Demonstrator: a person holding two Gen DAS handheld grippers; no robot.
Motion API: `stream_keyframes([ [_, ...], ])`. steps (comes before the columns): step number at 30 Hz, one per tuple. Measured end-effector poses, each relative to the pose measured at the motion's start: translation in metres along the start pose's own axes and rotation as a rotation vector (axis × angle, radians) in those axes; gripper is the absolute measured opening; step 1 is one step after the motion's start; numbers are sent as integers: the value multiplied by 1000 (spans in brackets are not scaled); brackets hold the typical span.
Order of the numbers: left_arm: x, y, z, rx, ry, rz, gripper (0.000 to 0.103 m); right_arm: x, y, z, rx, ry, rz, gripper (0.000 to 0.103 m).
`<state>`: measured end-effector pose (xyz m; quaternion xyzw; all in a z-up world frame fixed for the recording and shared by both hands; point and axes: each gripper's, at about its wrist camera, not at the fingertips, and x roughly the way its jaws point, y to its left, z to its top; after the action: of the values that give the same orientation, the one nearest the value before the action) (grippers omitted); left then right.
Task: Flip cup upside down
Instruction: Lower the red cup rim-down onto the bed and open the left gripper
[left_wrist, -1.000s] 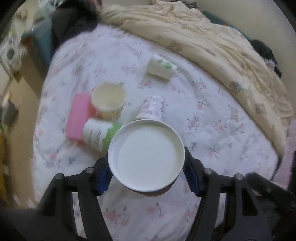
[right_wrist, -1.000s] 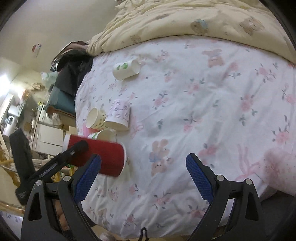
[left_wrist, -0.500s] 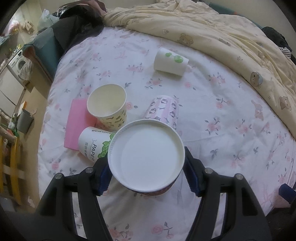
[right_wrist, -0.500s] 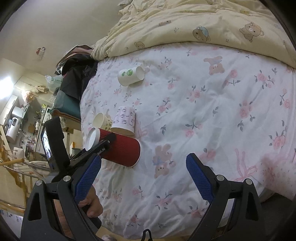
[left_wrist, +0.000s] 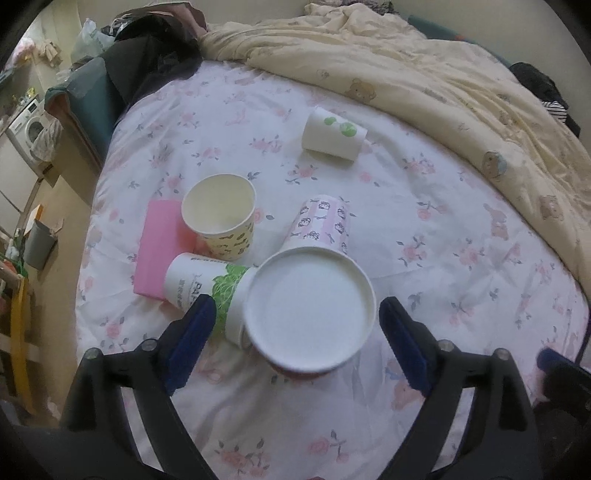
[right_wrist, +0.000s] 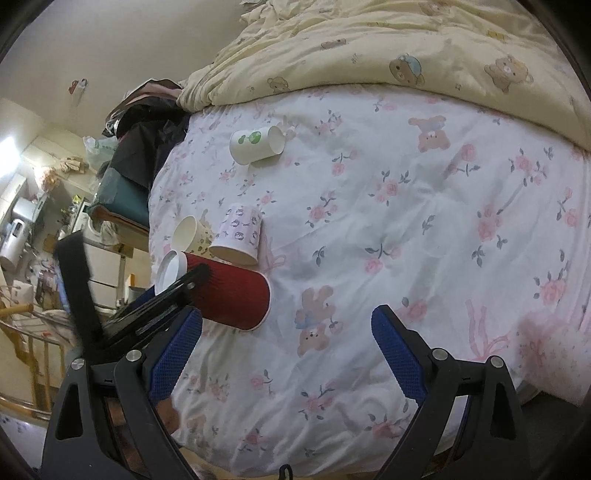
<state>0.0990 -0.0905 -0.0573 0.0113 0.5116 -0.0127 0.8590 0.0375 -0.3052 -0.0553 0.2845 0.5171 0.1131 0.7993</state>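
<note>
Floral white bedsheet covers the bed; cream bear-print quilt bunched along the far side. Red ribbed paper cup stands upside down on the sheet, white flat base facing the left wrist camera. Left tool is spread, blue pads either side of the cup with gaps showing, not pinching. Right tool is spread wide over bare sheet, holding nothing. Just beside the red cup: green-leaf white paper cup on its side, pink-patterned cup inverted, yellow-patterned cup upright on a pink flat pad. Green-dotted white cup lies well apart, near the quilt.
</note>
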Motion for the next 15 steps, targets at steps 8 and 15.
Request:
stream_keyframes([
  [8,-66,25,-7,-15,-137,-48,88,-2,17,-4,-84,-32,-11,95],
  [15,-113,56,-29,-29,-238,-36,88,-6,27,-12,-135,-55,-19,95],
])
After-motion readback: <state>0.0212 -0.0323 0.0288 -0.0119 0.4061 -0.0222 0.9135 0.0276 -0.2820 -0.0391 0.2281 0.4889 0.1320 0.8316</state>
